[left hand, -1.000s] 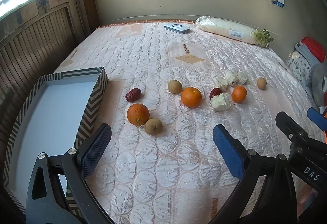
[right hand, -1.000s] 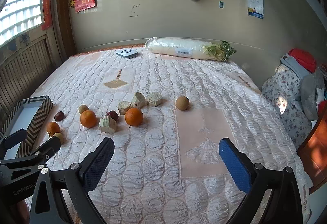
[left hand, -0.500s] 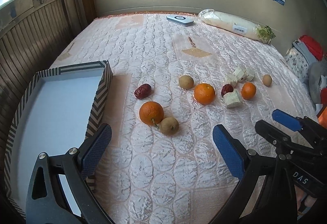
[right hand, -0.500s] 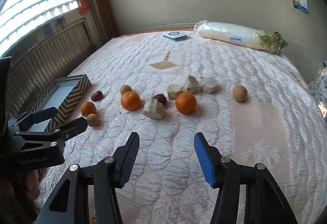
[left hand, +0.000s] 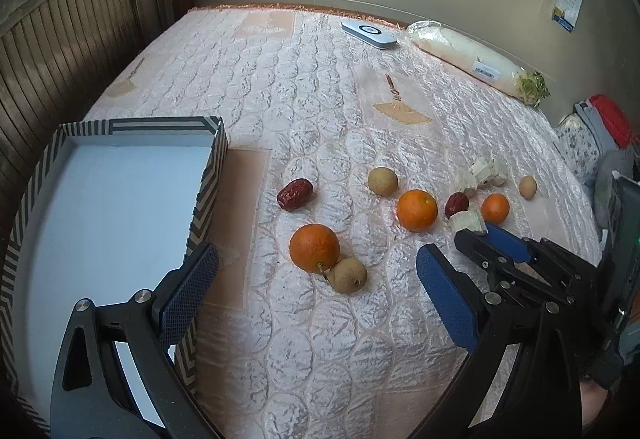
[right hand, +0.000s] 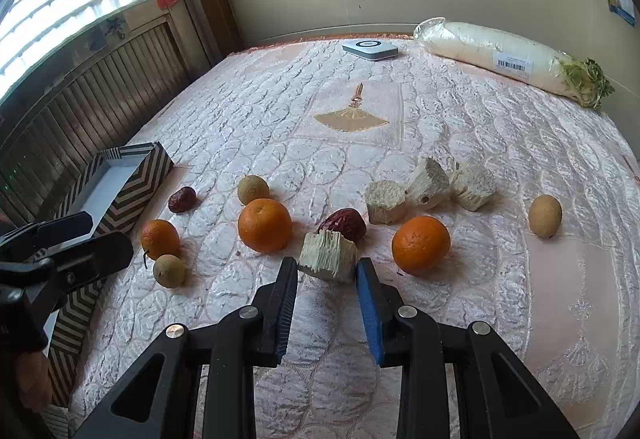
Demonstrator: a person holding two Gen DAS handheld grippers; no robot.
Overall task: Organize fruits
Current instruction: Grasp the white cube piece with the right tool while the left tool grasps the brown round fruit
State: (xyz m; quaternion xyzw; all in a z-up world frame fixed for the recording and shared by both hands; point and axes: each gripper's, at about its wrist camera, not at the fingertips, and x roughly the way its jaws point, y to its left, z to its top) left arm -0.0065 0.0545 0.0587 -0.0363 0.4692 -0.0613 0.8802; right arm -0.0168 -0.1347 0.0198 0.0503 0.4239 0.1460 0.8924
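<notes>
A pale, fibrous, squarish chunk (right hand: 328,254) with a ragged cut face was seen lying on the quilted pink bedspread (right hand: 440,127), just in front of a dark red jujube (right hand: 343,225) and between two oranges (right hand: 265,225). The right gripper (right hand: 327,271) was closing, its fingertips set at either side of the chunk's near edge; whether the pads were touching it could not be told. The left gripper (left hand: 316,271) was held wide open above the bedspread, with an orange and a brown longan (left hand: 349,275) lying between its fingers, beside a chevron-patterned box (left hand: 208,175).
</notes>
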